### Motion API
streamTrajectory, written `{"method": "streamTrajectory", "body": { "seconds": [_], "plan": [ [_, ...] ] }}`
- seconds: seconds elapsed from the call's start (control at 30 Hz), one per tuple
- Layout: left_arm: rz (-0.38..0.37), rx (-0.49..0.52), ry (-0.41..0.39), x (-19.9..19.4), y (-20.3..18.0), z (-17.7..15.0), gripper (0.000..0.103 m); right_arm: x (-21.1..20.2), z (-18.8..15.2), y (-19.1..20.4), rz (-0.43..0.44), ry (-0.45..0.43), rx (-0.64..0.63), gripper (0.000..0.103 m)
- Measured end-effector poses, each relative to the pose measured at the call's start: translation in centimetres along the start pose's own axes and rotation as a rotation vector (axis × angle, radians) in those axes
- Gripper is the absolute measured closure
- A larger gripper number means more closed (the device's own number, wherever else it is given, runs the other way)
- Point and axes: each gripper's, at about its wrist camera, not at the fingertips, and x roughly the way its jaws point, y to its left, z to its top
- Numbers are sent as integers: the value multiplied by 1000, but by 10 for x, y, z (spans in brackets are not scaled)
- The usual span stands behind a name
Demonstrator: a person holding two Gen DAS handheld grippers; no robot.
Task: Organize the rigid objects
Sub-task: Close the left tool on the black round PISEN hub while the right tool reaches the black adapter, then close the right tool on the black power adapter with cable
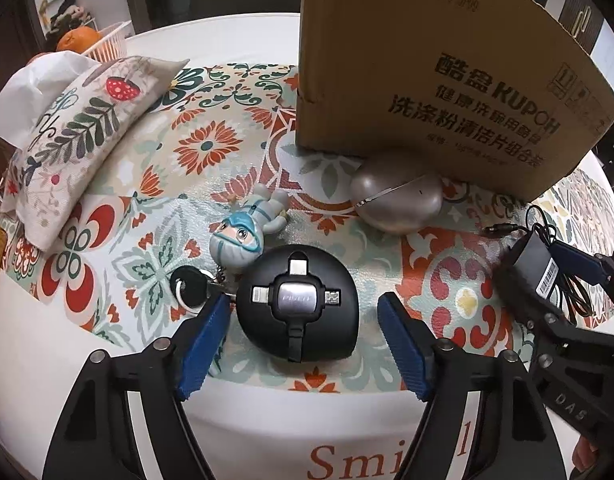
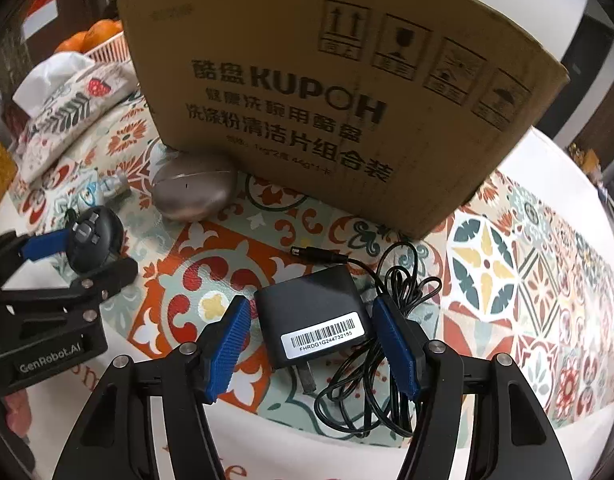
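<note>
Left tool (image 1: 303, 316): jaws stood apart, straddling the round black cable reel (image 1: 297, 307); the left pad sat just beside its flank and the right pad stood clear of it, so neither pad pressed on it.
Right tool (image 2: 311, 344): jaws stood apart on either side of the black power adapter (image 2: 313, 322), neither pad pressing; the right pad lay over the loose coiled cord (image 2: 383, 364).
Between the left jaws: the reel lay flat on the patterned mat (image 1: 211, 128), its connector tips facing up.
Just left of the left tool: a black key (image 1: 189, 286) and a small astronaut figure (image 1: 249, 226) on a keychain crowded the reel's edge.
Ahead of both tools: a silver egg-shaped case (image 1: 397, 202) rested against the foot of the cardboard box (image 1: 427, 60), probably where the items belonged.
Advice, left: I would have centred the reel before closing, keeping the left pad off the key ring.
Advice, right: I would have closed across the adapter's flat sides and lifted slowly, since the cord would trail and could snag.
Far left of the tools: a tissue pouch (image 1: 79, 132) sat at the worktop (image 1: 243, 412) edge, well apart.
</note>
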Motion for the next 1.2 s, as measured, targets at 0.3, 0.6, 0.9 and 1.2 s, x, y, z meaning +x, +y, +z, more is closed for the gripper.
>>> {"method": "streamTrajectory", "body": {
  "seconds": [0.3, 0.6, 0.9, 1.2],
  "plan": [
    [30, 41, -42, -2, -4, -2, 44, 5, -3, 12, -39, -54, -63, 40],
    [-7, 71, -49, -11, -7, -12, 48, -11, -21, -3, -10, -121, 43, 43],
    [-73, 78, -67, -23, -13, -22, 49, -26, -30, -14, 19, -150, 115, 44],
    [-90, 101, -114, -39, -19, -24, 49, -40, -35, -20, 30, -186, 154, 46]
  ]
}}
